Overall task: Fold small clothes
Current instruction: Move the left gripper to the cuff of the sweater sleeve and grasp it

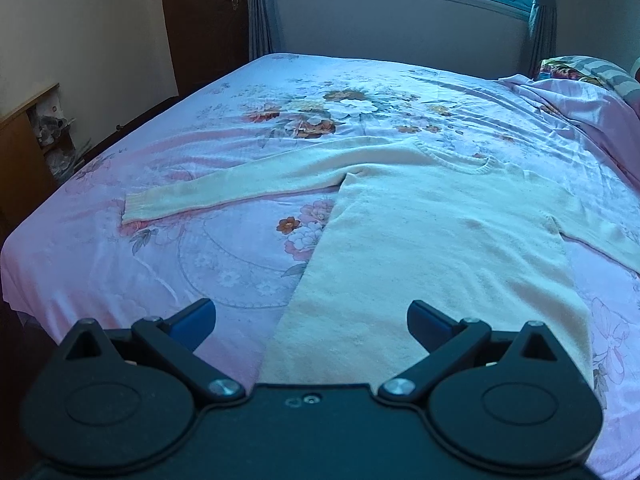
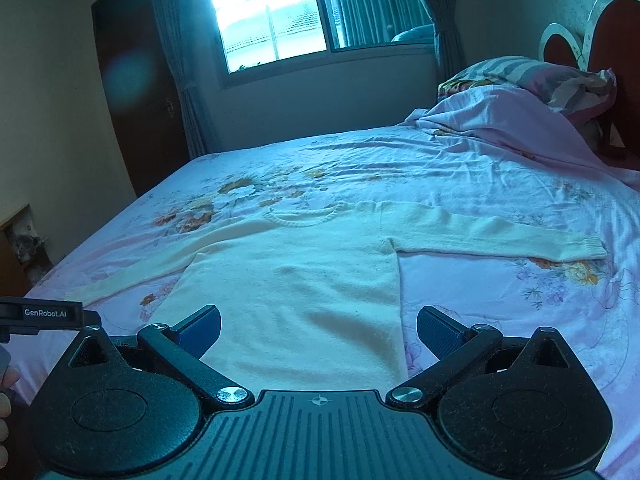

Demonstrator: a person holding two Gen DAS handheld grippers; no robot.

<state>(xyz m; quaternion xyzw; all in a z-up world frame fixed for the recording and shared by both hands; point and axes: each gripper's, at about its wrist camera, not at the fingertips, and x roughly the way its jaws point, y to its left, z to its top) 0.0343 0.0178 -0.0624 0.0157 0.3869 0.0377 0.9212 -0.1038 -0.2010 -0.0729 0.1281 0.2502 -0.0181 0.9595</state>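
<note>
Both black grippers carry blue-padded fingers [image 1: 192, 322], silver pivot screws [image 2: 232, 394], and round hubs.

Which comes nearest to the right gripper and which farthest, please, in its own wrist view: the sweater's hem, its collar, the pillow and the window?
1. Hem: nearest, lying just ahead of the open right gripper.
2. Collar: mid-bed, at the sweater's far end.
3. Pillow: far right, by the headboard.
4. Window: farthest, in the wall beyond the bed.
</note>
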